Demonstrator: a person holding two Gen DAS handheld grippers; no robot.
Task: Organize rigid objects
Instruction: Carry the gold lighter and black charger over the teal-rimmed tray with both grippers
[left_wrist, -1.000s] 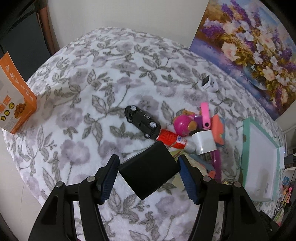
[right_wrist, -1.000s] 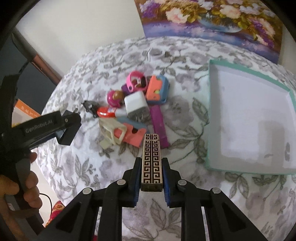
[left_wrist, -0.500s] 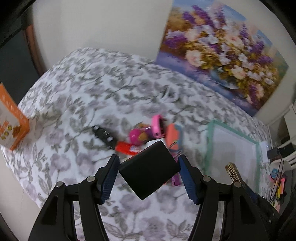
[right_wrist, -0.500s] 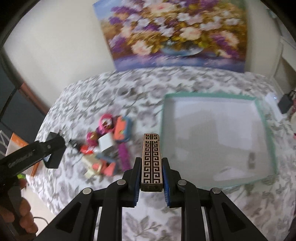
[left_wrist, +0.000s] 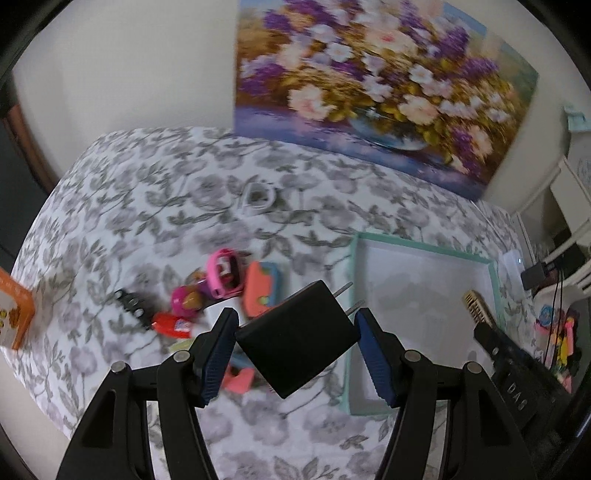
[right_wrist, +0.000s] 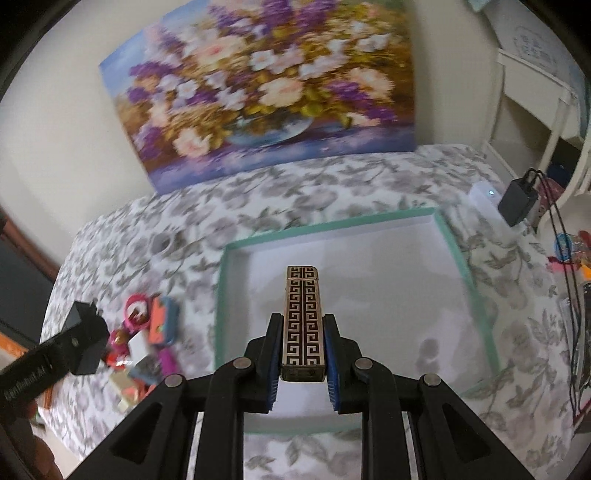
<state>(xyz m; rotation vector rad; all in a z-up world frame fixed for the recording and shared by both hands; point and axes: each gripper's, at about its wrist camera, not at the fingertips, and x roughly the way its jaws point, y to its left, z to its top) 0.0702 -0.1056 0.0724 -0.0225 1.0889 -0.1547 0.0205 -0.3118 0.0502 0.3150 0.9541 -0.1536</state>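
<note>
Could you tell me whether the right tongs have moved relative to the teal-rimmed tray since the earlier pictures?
Yes. The right tongs, shut on the patterned lighter, have travelled from beside the toy pile to above the teal-rimmed tray.

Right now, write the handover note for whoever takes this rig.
Left gripper: shut on the black plug adapter, prongs pointing away, held above the cloth near the tray's left rim.
Right gripper: shut on the patterned lighter, held over the teal-rimmed tray.
Tray: nothing lies in it yet.
Left: set both held items in the tray, then fetch the toy pile on the floral cloth, including the black toy car.
</note>
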